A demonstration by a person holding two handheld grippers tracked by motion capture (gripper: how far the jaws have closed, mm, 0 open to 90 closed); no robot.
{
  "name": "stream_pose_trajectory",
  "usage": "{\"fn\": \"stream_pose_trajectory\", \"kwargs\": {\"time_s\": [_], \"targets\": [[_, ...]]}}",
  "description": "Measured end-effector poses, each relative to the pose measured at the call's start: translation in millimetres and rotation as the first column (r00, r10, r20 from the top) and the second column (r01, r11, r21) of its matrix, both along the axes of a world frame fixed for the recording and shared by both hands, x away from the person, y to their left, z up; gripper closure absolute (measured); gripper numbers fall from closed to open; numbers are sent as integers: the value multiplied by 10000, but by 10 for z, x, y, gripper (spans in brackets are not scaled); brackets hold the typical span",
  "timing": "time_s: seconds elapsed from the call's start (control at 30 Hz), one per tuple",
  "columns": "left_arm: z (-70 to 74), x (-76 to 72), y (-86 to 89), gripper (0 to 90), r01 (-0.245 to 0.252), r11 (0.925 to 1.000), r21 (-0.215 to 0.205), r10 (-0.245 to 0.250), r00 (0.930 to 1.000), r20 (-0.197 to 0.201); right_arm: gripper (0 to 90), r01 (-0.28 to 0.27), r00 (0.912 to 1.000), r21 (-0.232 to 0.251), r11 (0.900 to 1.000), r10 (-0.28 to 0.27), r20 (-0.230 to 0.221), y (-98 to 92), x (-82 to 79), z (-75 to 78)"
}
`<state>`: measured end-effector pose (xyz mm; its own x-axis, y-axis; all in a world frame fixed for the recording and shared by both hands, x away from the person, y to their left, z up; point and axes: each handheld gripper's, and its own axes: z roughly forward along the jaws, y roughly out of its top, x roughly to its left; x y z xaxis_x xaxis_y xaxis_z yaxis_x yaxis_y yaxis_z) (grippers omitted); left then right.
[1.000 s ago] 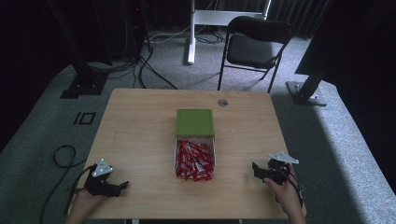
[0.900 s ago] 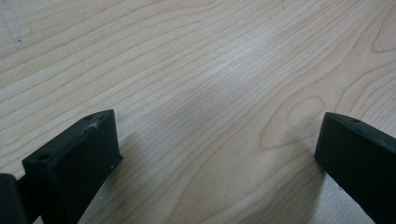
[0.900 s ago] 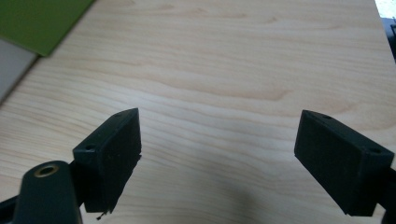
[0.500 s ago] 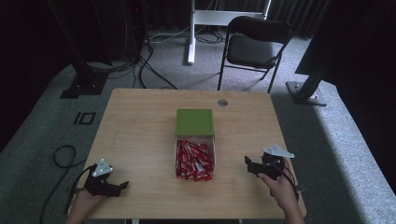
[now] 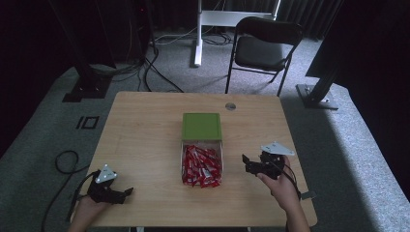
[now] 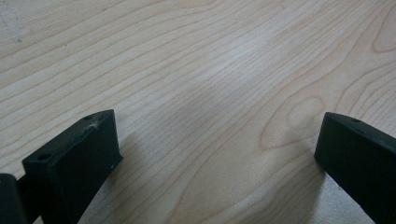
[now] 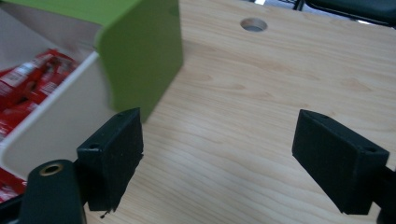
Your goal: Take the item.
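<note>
High view puts the box [image 5: 201, 162] of red sachets [image 5: 200, 166] mid-table, my wide-open right gripper [image 5: 254, 164] at its 3 o'clock, my left gripper [image 5: 118, 193] open at 8 o'clock, and I judge the sachets light, slick, best pinched by an edge.

No text, brand or number can be read anywhere. The red packets [image 5: 200, 166] carry white markings, too blurred and small to make out.

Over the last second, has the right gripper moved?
Yes. The right gripper has shifted left toward the white box of red packets, closing most of the gap; its jaws are open.
</note>
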<state>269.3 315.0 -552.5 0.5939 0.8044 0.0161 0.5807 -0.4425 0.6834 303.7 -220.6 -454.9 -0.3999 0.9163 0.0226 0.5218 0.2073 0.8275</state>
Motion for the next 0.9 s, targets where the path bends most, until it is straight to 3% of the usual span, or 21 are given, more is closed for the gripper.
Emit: {"fn": "stream_pose_trajectory", "kwargs": {"time_s": [0.37,0.9], "targets": [[-1,0,0,7,0,10000,-8,0,10000,10,163,-987,9950,630,9931,974,229,312,-17,156],[0,1,0,8,2,10000,9,-2,10000,2,194,-2354,9714,390,9711,2339,400,862,-8,250]]}}
